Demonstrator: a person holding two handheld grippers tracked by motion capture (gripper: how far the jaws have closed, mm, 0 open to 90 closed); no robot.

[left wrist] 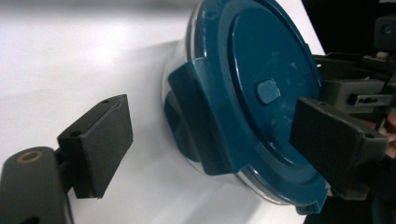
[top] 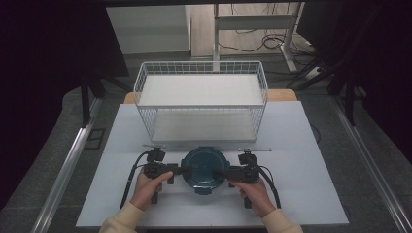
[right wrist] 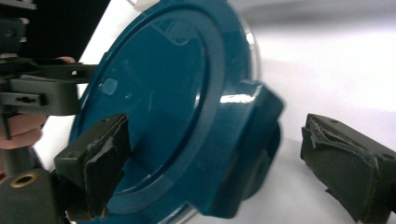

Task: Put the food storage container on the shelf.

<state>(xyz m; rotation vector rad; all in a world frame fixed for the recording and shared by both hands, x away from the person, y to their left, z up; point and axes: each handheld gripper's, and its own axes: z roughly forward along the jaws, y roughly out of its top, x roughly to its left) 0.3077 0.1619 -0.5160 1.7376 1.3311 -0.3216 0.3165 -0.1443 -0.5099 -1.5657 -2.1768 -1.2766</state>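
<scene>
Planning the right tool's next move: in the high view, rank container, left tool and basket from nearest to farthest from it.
1. Container, right beside the right tool, centre.
2. Left tool, across the container.
3. Basket, behind, at the table's far side.

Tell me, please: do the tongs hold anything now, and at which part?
Nothing is held. Both the left tongs and the right tongs stand open around a side latch of the blue lidded container, pads apart from it.
</scene>
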